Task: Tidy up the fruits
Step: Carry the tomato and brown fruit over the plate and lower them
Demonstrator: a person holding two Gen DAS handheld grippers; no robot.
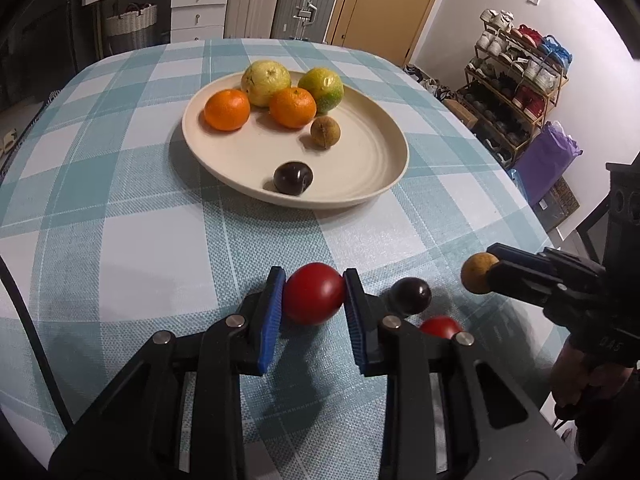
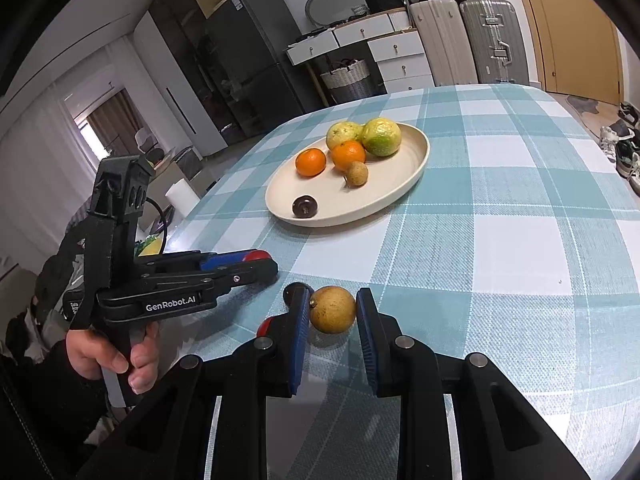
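Observation:
My left gripper (image 1: 313,276) is shut on a red round fruit (image 1: 314,298) near the table's front, its blue pads pressing both sides. To its right, my right gripper (image 1: 493,261) is shut on a tan round fruit (image 1: 476,278). The right wrist view shows that tan fruit (image 2: 333,310) clamped in the right gripper (image 2: 331,294), with the left gripper (image 2: 269,262) to the left. A dark plum (image 1: 412,295) and a second red fruit (image 1: 438,326) lie on the cloth between the two grippers. The cream plate (image 1: 360,168) holds two oranges, two yellow-green fruits, a tan fruit and a dark plum.
The checked tablecloth (image 1: 140,240) covers a rounded table. A shoe rack (image 1: 516,92) and a purple bag (image 1: 544,160) stand past its right edge. Drawers and suitcases (image 2: 492,40) line the far wall. A person's hand (image 2: 116,356) grips the left tool's handle.

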